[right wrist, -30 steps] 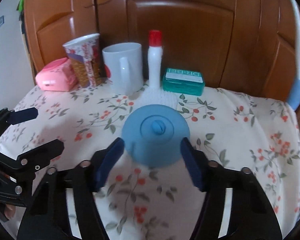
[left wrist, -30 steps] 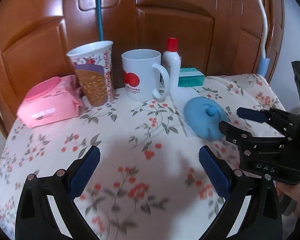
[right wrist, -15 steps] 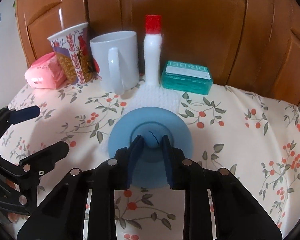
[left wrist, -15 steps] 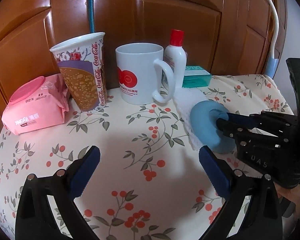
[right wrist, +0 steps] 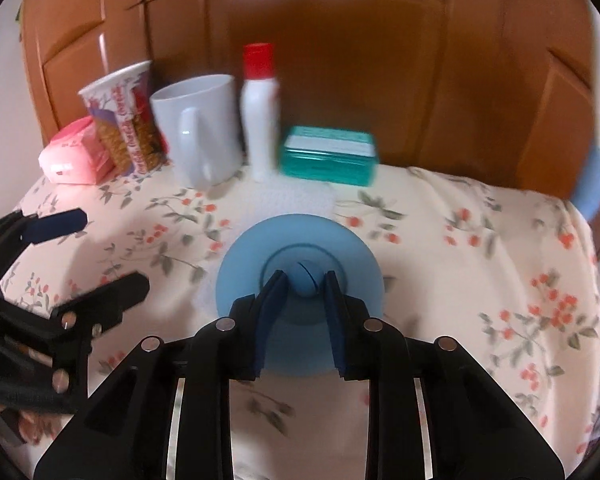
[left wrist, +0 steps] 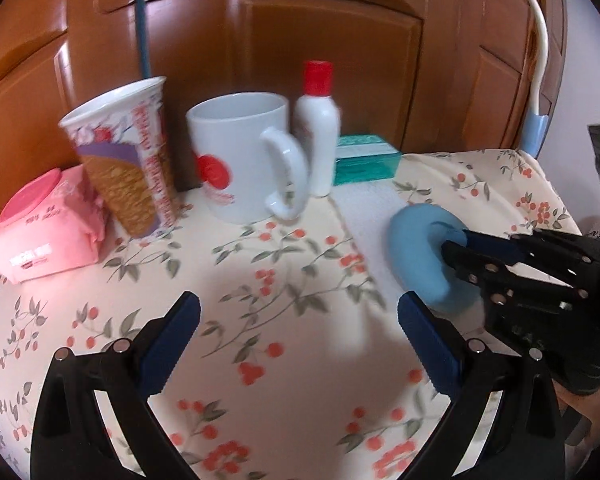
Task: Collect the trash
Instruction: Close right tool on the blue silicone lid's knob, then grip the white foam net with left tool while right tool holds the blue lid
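Observation:
A round blue lid with a knob at its middle lies on a white tissue on the floral tablecloth. My right gripper is shut on that knob, one pad on each side. From the left wrist the blue lid and my right gripper show at the right. My left gripper stands open over bare cloth with nothing between its fingers; my left gripper also shows at the left of the right wrist view. A printed paper cup stands at the back left.
Along the wooden door at the back stand a pink wipes pack, a white mug, a white bottle with a red cap and a green box. The table's edge drops off at the right.
The right gripper's jaws went from wide around the blue lid to shut on its knob. Both grippers moved forward toward the items at the back.

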